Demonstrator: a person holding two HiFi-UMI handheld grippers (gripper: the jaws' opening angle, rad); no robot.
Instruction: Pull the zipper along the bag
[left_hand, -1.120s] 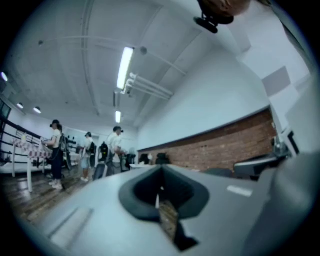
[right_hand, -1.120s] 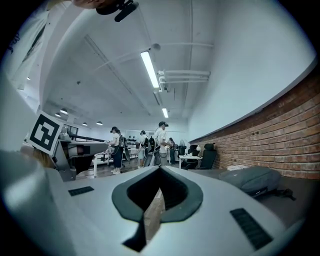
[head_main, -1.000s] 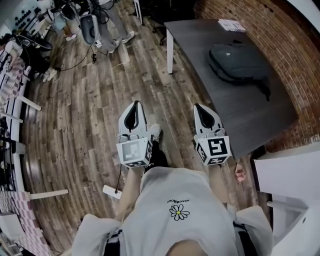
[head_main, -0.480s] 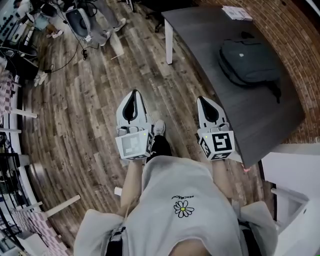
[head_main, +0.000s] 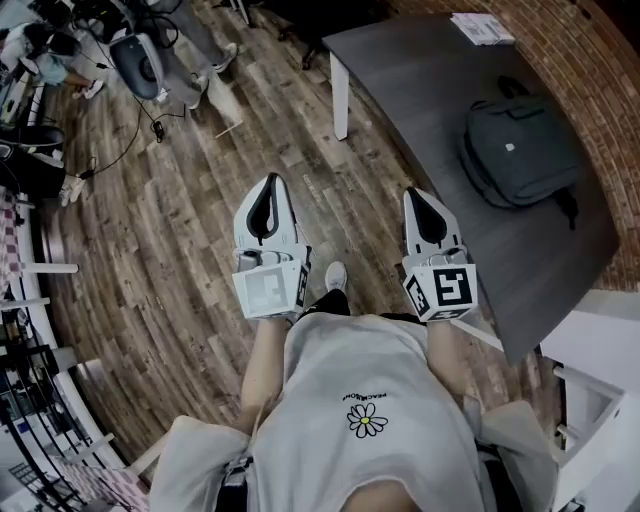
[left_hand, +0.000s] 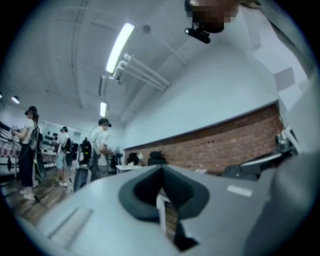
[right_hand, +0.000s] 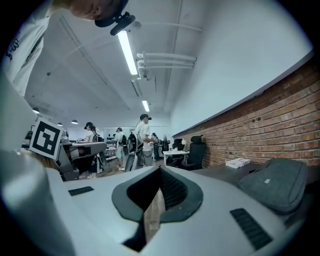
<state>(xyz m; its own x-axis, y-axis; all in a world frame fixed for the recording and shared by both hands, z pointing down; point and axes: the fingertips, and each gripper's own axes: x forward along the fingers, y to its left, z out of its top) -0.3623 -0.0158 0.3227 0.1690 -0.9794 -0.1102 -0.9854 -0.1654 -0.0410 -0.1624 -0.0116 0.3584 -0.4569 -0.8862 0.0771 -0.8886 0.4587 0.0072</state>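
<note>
Both claws, left (head_main: 266, 212) and right (head_main: 428, 217), are closed and empty. The backpack (head_main: 520, 150) lies far off on the desk (head_main: 420, 90). The person should step closer and open one claw first.

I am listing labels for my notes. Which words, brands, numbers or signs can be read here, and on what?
None reads with certainty.
Shirt: curved print above a flower, too small.
Bag: pale tag, too small.
Booklet on the table: print blurred.
Left gripper, right gripper: square markers, no words.
</note>
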